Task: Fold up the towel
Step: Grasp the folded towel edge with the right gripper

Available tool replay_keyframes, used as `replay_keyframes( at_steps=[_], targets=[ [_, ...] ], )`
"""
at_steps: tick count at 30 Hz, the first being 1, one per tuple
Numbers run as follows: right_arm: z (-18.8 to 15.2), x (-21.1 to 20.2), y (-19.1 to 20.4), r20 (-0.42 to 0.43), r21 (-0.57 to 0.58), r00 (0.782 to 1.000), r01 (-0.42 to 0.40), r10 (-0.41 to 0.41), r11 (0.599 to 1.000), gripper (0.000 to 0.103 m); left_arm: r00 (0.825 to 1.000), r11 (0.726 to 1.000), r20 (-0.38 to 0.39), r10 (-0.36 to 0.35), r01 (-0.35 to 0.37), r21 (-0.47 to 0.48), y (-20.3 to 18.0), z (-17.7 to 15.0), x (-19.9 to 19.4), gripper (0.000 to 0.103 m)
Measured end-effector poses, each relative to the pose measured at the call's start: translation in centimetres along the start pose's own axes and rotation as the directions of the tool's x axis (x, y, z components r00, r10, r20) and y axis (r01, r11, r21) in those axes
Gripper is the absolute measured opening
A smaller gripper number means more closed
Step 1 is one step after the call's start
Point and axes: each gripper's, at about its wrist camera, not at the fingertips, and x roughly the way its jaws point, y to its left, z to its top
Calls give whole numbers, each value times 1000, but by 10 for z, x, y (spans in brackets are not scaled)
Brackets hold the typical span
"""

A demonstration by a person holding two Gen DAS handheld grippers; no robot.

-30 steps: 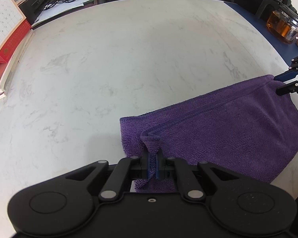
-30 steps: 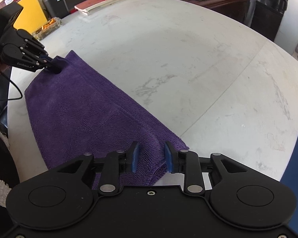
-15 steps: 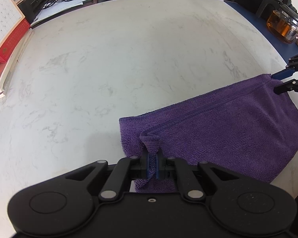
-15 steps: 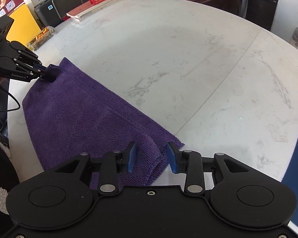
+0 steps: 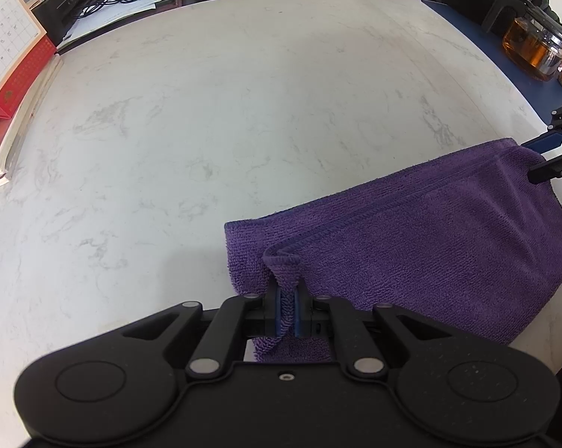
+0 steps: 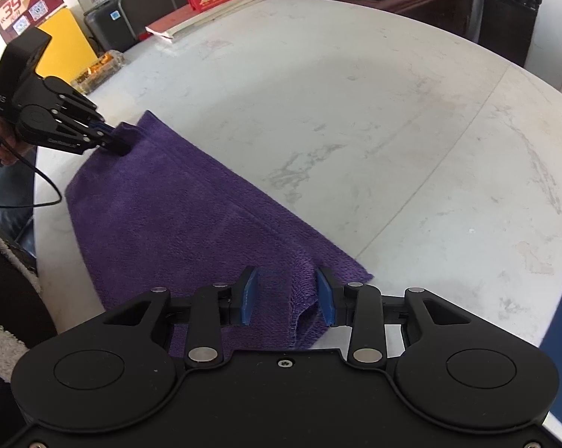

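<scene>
left gripper (image 5: 288, 311) pinches towel (image 5: 411, 246); teapot (image 5: 534, 46) holds amber tea.

My left tongs (image 5: 287, 310) and right tongs (image 6: 287, 296) are black, with blue pads, round silver pins and a thin black cable (image 6: 30, 201).

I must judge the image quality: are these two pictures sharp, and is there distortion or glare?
Left wrist view: sharp; the table edge bends from the fisheye lens, and a soft shadow lies beside the towel. Right wrist view: also sharp and equally curved, with a mild bright sheen on the table.
</scene>
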Motion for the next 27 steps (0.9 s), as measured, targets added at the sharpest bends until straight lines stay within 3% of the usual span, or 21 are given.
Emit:
replay_keyframes(
  at_steps=[9, 19, 27],
  targets=[
    [0, 3, -11, 15, 36, 999, 47, -48, 998, 34, 1000, 1000, -4, -1, 1, 5, 0, 1, 0, 5],
    [1, 12, -16, 2, 22, 999, 39, -39, 999, 35, 1000, 1000, -9, -1, 1, 5, 0, 2, 1, 5],
    [1, 6, -7, -1, -40, 998, 58, -58, 998, 16, 1000, 1000, -8, 1, -1, 4, -1, 3, 2, 5]
  ],
)
